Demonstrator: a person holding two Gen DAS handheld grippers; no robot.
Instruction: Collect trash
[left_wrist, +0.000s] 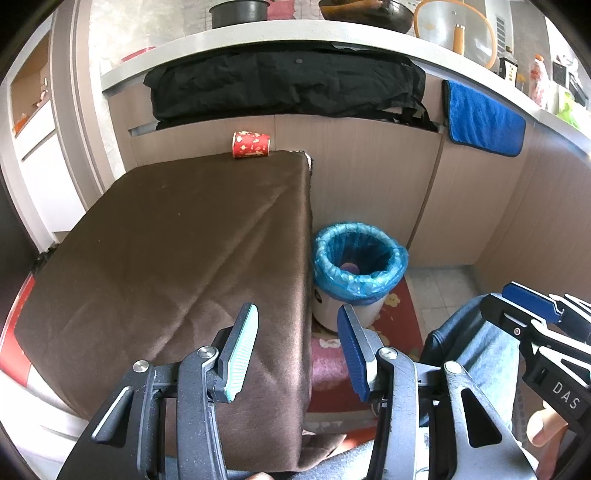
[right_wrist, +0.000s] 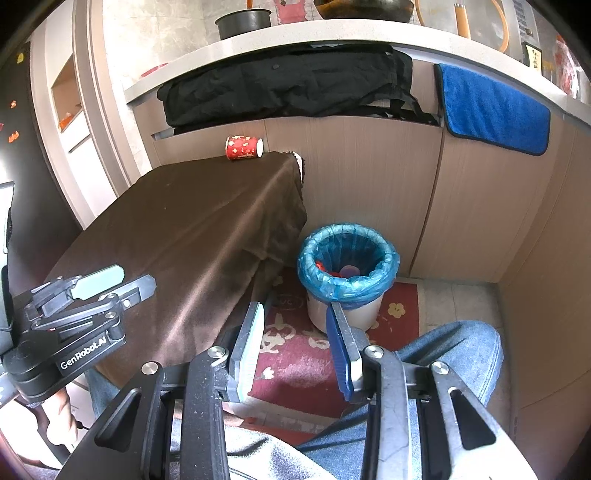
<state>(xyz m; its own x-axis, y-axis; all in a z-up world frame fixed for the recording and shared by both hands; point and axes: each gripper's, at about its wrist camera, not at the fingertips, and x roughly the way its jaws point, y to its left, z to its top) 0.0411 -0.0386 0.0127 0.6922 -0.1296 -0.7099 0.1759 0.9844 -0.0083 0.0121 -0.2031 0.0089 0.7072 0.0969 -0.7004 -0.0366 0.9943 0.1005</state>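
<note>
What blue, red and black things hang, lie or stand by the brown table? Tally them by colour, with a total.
Blue: 2, the towel hung on the cabinet and the bin liner.
Red: 1, the paper cup lying on its side at the table's far edge.
Black: 1, the cloth draped below the counter.
Total: 4.

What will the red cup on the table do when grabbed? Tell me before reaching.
The red cup lies on its side at the far edge of the table, so a nudge will probably roll it off. It looks like thin paper: likely light, and easily crushed by a hard squeeze.
</note>
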